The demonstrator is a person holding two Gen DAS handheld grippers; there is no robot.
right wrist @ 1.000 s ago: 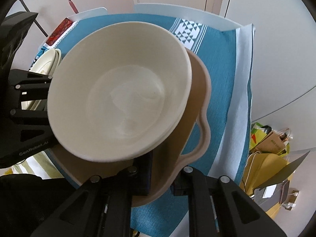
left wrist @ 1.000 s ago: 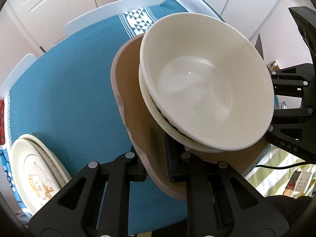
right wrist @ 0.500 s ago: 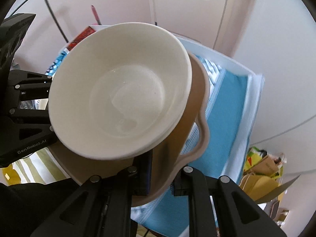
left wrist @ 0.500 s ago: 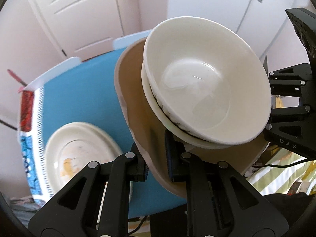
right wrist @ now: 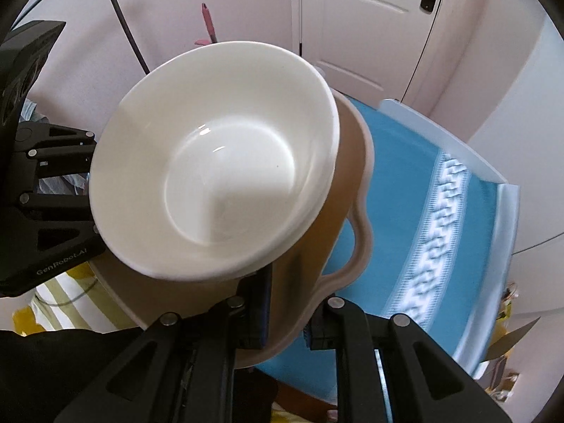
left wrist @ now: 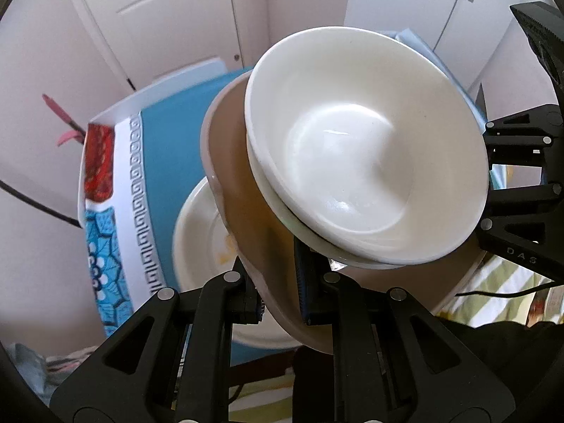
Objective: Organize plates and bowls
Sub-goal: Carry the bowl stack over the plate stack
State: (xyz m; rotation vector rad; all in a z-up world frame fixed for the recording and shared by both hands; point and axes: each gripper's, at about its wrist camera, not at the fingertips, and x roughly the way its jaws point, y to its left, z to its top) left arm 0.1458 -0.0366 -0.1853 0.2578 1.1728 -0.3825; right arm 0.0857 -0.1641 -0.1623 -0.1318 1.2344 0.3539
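Observation:
A tan plate with a wavy pale rim [left wrist: 243, 211] [right wrist: 331, 246] hangs in the air over the blue tablecloth [left wrist: 169, 148] [right wrist: 398, 232]. Two stacked white bowls [left wrist: 359, 148] [right wrist: 215, 165] sit on it. My left gripper [left wrist: 280, 299] is shut on the plate's near rim, one finger above and one below. From the opposite side my right gripper [right wrist: 285, 313] is shut on the rim by its lobed edge. Each gripper shows at the side of the other's view. Below, a stack of cream plates [left wrist: 204, 232] lies on the cloth, half hidden by the held plate.
The cloth has a white key-pattern band [left wrist: 141, 211] [right wrist: 437, 232] and a red and blue patterned end [left wrist: 100, 162]. White doors [right wrist: 370, 28] and pale walls stand behind the table. A striped cloth [left wrist: 493, 282] and a paper bag [right wrist: 507, 345] lie low beside it.
Both grippers carried the plate and bowls up and across the table. The cream plate stack slid from the left edge to under the held plate; doors and table edge came into view.

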